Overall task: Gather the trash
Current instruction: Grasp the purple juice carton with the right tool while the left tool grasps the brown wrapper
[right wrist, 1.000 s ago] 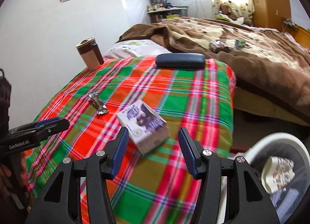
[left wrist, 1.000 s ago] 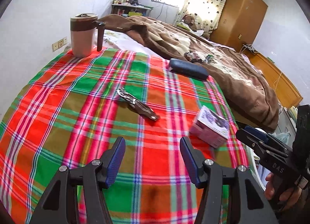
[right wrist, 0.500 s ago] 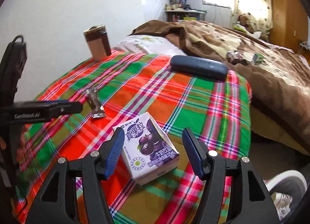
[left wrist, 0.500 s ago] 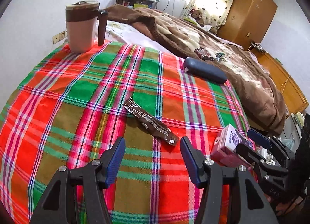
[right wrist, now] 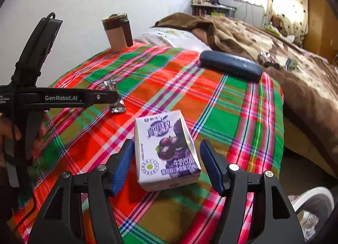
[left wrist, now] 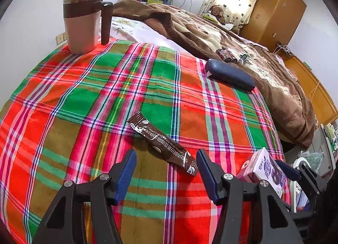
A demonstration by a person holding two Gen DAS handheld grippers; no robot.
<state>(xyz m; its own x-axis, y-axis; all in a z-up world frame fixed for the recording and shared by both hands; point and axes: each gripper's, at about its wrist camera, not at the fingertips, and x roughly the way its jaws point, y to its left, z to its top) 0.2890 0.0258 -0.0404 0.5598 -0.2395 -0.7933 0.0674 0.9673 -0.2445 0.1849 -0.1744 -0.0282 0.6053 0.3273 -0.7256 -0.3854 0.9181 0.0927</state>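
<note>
My right hand-held gripper (right wrist: 166,163) has just spread its jaws — the milk carton (right wrist: 166,149) sits between them on the plaid cloth (right wrist: 232,121), ungripped. My left hand-held gripper (left wrist: 165,172), released, faces the coffee sachet (left wrist: 162,142), lying diagonally ahead.

bin (right wrist: 312,197) cropped, wrapper (right wrist: 115,96) partly hidden

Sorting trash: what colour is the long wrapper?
Dark brown wrapper with white print; clearest in left wrist view.

woven plaid cloth (left wrist: 88,100), glossy brown foil wrapper (left wrist: 162,142), printed carton (right wrist: 166,149) probably waxed paper, fleecy blanket (left wrist: 243,54)
</note>
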